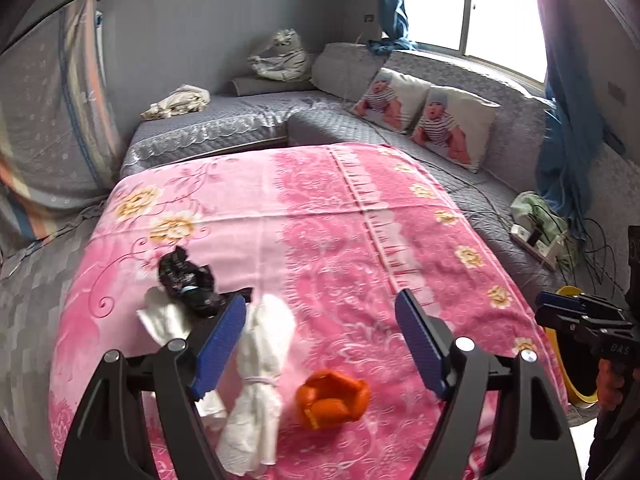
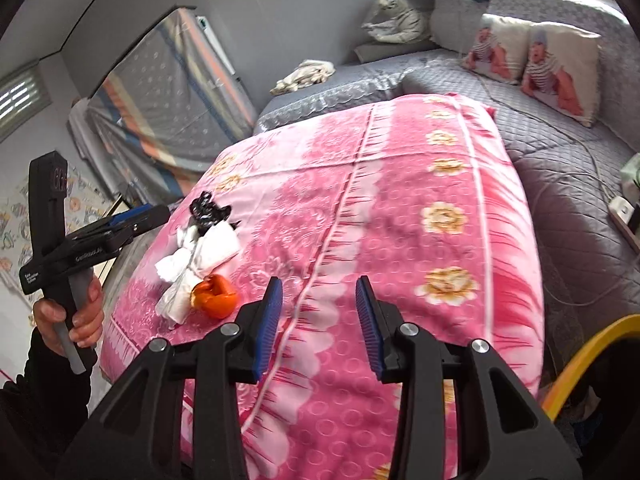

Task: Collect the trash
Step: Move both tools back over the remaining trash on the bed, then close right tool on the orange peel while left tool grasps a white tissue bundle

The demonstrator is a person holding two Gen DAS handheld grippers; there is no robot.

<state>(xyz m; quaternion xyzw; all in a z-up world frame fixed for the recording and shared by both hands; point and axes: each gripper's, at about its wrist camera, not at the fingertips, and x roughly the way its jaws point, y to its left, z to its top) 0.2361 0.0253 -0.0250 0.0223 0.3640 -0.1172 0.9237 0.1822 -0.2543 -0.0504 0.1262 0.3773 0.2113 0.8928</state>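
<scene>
Three scraps uncollected on the pink blanket [image 1: 320, 208]: black wrapper [image 1: 188, 280], white tissue [image 1: 256, 380], orange peel [image 1: 332, 398]; left hand-held gripper [image 1: 320, 344] wide, right hand-held gripper [image 2: 319, 328] narrower, both empty.

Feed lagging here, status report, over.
Left gripper open, empty. Right gripper open, empty. White crumpled tissue, orange peel, black crumpled wrapper on pink blanket. Nothing blocking.

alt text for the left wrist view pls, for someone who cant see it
The open left gripper hangs over a pink floral blanket where trash lies together: white crumpled tissues, an orange peel and a black crumpled wrapper. Behind is a grey quilted sofa with two baby-print cushions under a bright window; the right gripper shows at the right edge.
</scene>
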